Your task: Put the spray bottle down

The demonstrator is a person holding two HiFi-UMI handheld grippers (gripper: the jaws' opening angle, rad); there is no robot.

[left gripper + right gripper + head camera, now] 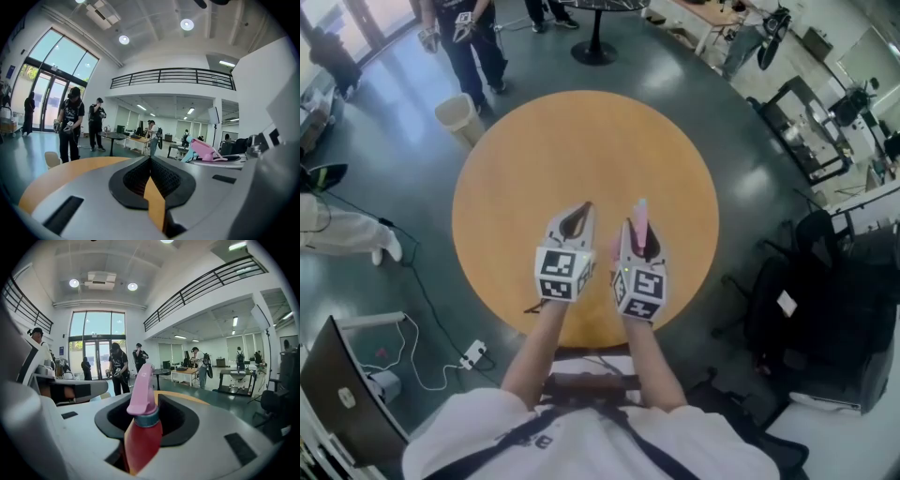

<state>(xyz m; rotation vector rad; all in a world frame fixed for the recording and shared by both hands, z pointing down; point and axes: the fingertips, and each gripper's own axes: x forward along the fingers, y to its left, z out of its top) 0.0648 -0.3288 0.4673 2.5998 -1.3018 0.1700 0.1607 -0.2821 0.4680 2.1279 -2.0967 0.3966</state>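
While both hands reach out over the round orange tabletop, the head view shows the left gripper and the right gripper side by side above its near half, close together but not touching. A pink spray head pokes out past the right tongs; it belongs to the spray bottle, which lies along the tongs and points away from the person. A pale bin stands on the grey floor beyond the tabletop's far left edge, and black chairs crowd the right side.

From the left gripper view, the left gripper's tongs meet at their tips, and nothing sits in the dark padded hollow behind them; only a wedge of tabletop shows through. Off to the right, the bottle's pink spray head is visible on the neighbouring gripper. People stand in the hall beyond.

From the right gripper view, the right gripper's tongs are clamped on the spray bottle: a red body, a blue-grey collar and a pink spray head rising between the black pads. The left gripper shows at the left edge, and a curve of tabletop lies past the tongs.
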